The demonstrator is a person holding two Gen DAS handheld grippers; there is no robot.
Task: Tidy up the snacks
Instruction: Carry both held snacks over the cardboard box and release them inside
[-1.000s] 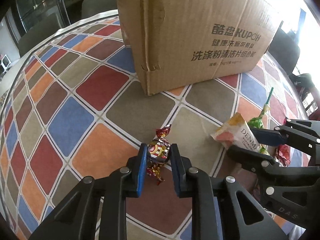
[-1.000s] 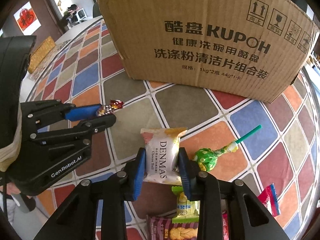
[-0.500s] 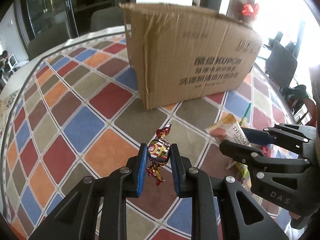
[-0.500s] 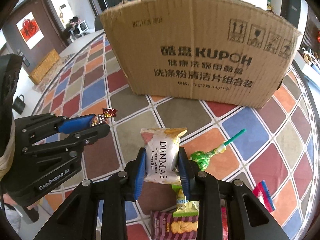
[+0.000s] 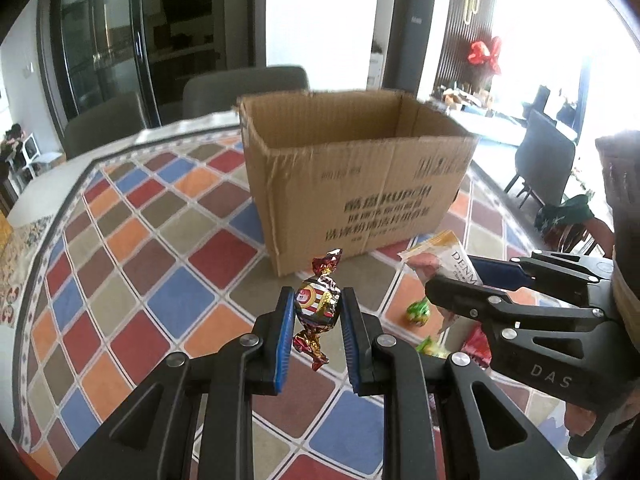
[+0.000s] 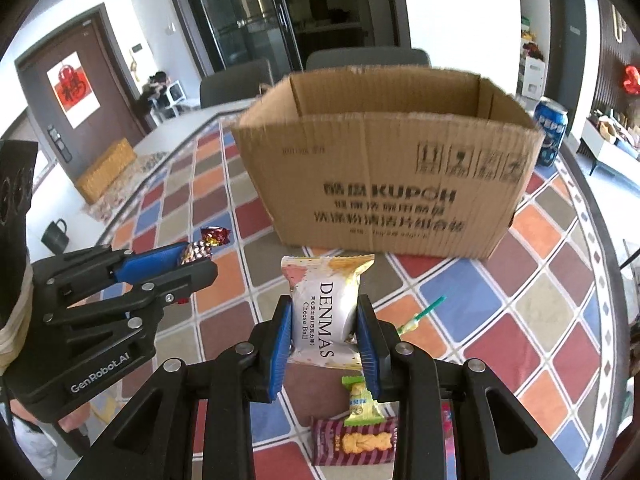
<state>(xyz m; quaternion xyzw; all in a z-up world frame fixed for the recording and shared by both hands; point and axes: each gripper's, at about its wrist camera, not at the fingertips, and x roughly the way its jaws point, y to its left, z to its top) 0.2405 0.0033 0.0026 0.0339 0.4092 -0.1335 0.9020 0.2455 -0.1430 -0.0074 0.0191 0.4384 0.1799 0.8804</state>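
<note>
My left gripper (image 5: 316, 312) is shut on a foil-wrapped candy (image 5: 317, 305), held above the table; it also shows in the right wrist view (image 6: 196, 254). My right gripper (image 6: 325, 322) is shut on a white DENMAS cheese ball packet (image 6: 326, 312), also lifted; the packet shows in the left wrist view (image 5: 444, 258). An open cardboard box (image 6: 384, 184) stands ahead of both grippers, its top open (image 5: 352, 120). On the table below lie a green lollipop (image 6: 420, 318), a green-wrapped snack (image 6: 362, 404) and a purple biscuit packet (image 6: 352, 442).
The round table has a colourful checked cloth (image 5: 140, 264). A blue Pepsi can (image 6: 551, 132) stands right of the box. Grey chairs (image 5: 244, 88) stand behind the table. A red wrapper (image 5: 478, 346) lies under my right gripper.
Both grippers have risen with their snacks. The box now looks lower and farther, and its open top has come into view.
</note>
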